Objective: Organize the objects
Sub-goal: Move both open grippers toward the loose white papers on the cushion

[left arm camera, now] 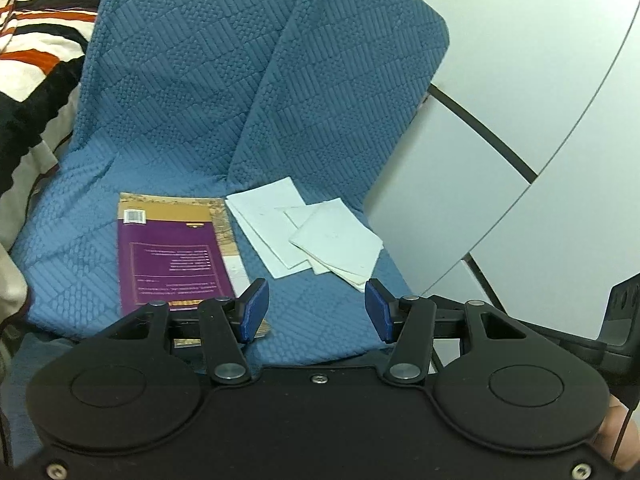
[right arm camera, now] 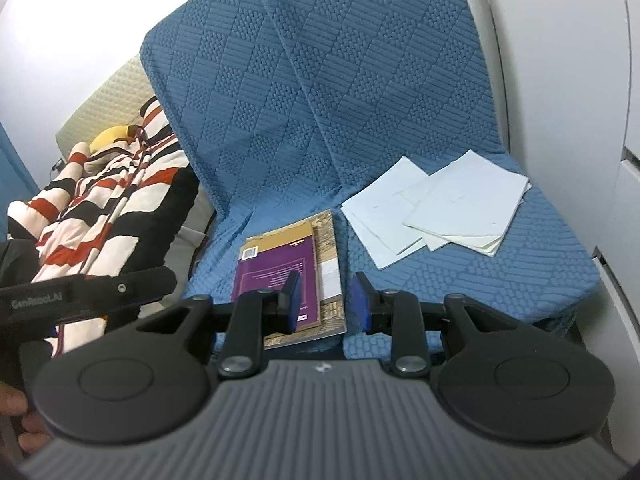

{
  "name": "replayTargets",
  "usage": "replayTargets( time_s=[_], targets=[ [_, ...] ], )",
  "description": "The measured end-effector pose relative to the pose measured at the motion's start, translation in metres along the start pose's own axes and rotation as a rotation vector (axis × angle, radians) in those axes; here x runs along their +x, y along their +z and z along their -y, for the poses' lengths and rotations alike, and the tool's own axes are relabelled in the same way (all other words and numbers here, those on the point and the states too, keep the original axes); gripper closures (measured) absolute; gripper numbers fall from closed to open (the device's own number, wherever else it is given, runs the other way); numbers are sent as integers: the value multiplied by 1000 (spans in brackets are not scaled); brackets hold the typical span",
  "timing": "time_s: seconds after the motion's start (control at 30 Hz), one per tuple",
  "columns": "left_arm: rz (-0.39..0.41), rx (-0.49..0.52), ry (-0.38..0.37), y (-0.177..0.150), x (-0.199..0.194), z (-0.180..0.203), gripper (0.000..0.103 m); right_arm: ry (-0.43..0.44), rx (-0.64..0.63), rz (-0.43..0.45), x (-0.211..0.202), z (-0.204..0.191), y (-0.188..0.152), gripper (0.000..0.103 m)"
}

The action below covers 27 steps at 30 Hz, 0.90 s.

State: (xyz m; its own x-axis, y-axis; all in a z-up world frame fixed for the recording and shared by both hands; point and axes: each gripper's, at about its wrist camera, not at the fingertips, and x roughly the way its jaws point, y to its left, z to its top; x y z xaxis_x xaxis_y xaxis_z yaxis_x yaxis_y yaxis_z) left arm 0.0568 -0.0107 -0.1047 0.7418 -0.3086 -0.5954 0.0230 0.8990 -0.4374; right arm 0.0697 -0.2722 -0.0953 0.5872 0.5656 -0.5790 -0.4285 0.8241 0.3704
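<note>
Chair (right arm camera: 360,80) with blue quilted cover. On the seat: book (left arm camera: 172,248) face down, purple back cover, left side; loose pile of white papers (left arm camera: 312,232) just beside it on the right, sheets overlapping and skewed. Left gripper (left arm camera: 316,312) hangs over the front of the seat, jaws apart, nothing between them. Right gripper (right arm camera: 326,300) above the book's near edge, jaws narrower, also empty. Striped blanket (right arm camera: 100,208) left of the chair.

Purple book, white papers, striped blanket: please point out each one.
Purple book (left arm camera: 172,256), left wrist view, middle of its back cover.
White papers (left arm camera: 336,240), left wrist view, top sheet.
Striped blanket (right arm camera: 108,200), right wrist view, a white stripe.
</note>
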Motion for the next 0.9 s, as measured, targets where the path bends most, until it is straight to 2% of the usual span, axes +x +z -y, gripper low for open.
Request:
replayTargets(
  time_s=[0.3, 0.7, 0.9],
  targets=[
    [-22, 31, -34, -3, 17, 25, 50, -19, 37, 13, -13, 20, -4, 71],
    [-48, 73, -69, -1, 45, 56, 44, -96, 45, 62, -29, 44, -2, 71],
    [-61, 84, -89, 1, 64, 71, 40, -127, 68, 52, -34, 65, 0, 71]
  ],
)
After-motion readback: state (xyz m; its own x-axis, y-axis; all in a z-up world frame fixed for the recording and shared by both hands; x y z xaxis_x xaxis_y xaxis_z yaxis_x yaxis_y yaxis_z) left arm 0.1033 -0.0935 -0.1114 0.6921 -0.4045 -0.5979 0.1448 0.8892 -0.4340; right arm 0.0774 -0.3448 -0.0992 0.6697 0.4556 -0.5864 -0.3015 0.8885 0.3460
